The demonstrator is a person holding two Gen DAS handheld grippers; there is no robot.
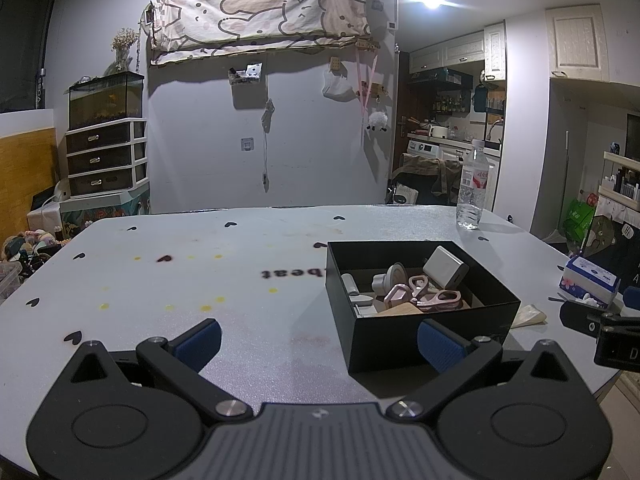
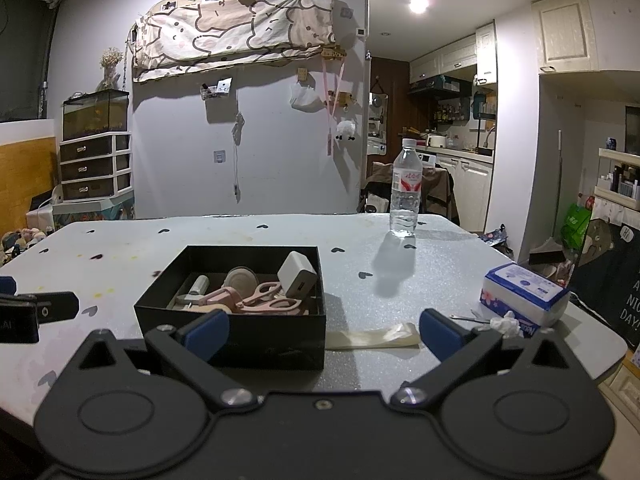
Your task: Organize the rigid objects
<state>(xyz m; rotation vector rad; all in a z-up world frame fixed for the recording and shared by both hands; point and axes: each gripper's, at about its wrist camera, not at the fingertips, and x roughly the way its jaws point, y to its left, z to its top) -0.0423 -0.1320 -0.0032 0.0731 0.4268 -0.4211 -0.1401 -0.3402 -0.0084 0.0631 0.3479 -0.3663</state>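
A black open box (image 1: 432, 332) (image 2: 232, 340) stands on the grey table. Inside lie a white charger block (image 1: 445, 269) (image 2: 297, 276), pink scissors (image 1: 440, 299) (image 2: 272, 298), a pink clip (image 1: 398, 294), a round grey disc (image 2: 240, 279) and a small white tube (image 2: 199, 284). My left gripper (image 1: 319, 345) is open and empty, just in front of the box's near left corner. My right gripper (image 2: 325, 334) is also open and empty, with the box's near right corner between its fingers. The right gripper's side shows at the right edge of the left wrist view.
A water bottle (image 1: 473, 186) (image 2: 406, 192) stands at the table's far side. A tissue pack (image 2: 524, 294) (image 1: 591, 280), a crumpled tissue (image 2: 506, 326) and a flat plastic strip (image 2: 372, 338) lie right of the box. The table edge (image 2: 616, 344) is close on the right.
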